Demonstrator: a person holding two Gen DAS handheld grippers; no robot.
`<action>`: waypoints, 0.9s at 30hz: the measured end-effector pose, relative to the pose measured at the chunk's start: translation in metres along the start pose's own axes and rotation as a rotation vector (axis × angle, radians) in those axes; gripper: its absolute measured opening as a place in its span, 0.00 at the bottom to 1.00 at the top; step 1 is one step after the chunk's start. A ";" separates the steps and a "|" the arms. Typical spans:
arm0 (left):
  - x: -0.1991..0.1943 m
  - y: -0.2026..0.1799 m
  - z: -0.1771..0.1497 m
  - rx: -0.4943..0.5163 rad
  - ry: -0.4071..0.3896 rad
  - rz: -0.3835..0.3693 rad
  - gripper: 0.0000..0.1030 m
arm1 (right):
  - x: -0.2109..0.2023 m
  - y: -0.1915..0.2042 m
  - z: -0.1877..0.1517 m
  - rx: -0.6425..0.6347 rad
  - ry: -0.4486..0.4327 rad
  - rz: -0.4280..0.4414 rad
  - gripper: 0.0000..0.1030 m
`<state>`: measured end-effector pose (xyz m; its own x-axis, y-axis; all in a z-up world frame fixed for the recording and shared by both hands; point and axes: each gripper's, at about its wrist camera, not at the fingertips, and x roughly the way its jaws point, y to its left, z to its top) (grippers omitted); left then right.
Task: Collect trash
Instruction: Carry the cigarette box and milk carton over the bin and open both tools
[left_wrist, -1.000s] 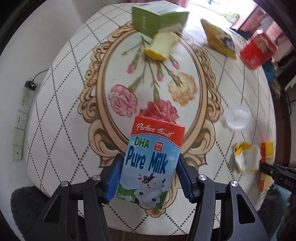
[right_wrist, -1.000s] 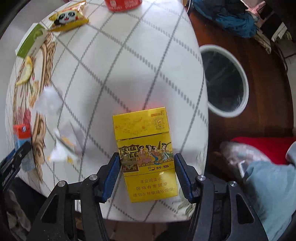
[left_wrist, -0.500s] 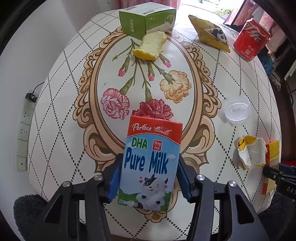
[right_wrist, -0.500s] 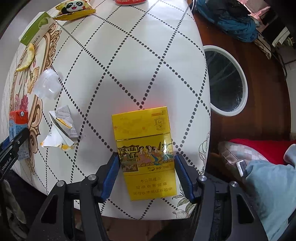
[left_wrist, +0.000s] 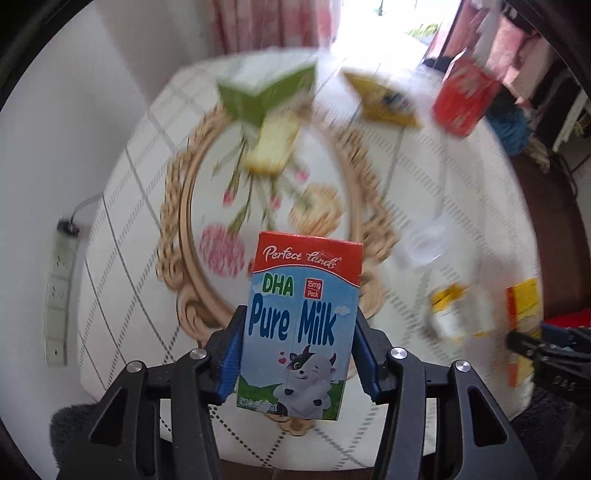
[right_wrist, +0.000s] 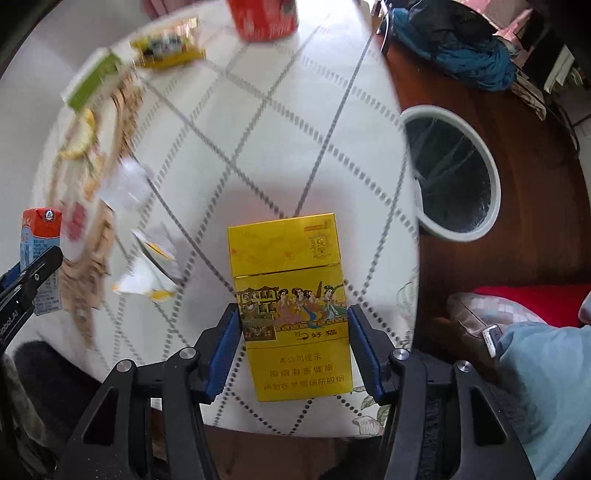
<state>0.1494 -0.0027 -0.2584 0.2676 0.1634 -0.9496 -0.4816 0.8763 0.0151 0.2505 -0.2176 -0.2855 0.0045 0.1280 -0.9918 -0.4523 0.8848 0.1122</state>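
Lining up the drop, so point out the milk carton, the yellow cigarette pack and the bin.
milk carton (left_wrist: 301, 317): left wrist view, front face at "Pure Milk".
yellow cigarette pack (right_wrist: 291, 306): right wrist view, printed front panel.
bin (right_wrist: 493, 192): right wrist view, white rim's right side.

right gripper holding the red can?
No, the right gripper is shut on the yellow cigarette pack; the red can stands far across the table.
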 end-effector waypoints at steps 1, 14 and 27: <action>-0.011 -0.008 0.006 0.011 -0.023 -0.013 0.47 | -0.012 -0.006 0.001 0.018 -0.027 0.026 0.58; -0.060 -0.217 0.113 0.231 -0.081 -0.353 0.47 | -0.092 -0.207 0.053 0.321 -0.205 0.047 0.58; 0.097 -0.382 0.202 0.308 0.281 -0.434 0.85 | 0.020 -0.339 0.122 0.541 -0.093 0.112 0.58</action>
<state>0.5279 -0.2301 -0.2931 0.1344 -0.3278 -0.9351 -0.1029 0.9340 -0.3422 0.5129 -0.4601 -0.3362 0.0723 0.2521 -0.9650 0.0679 0.9640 0.2569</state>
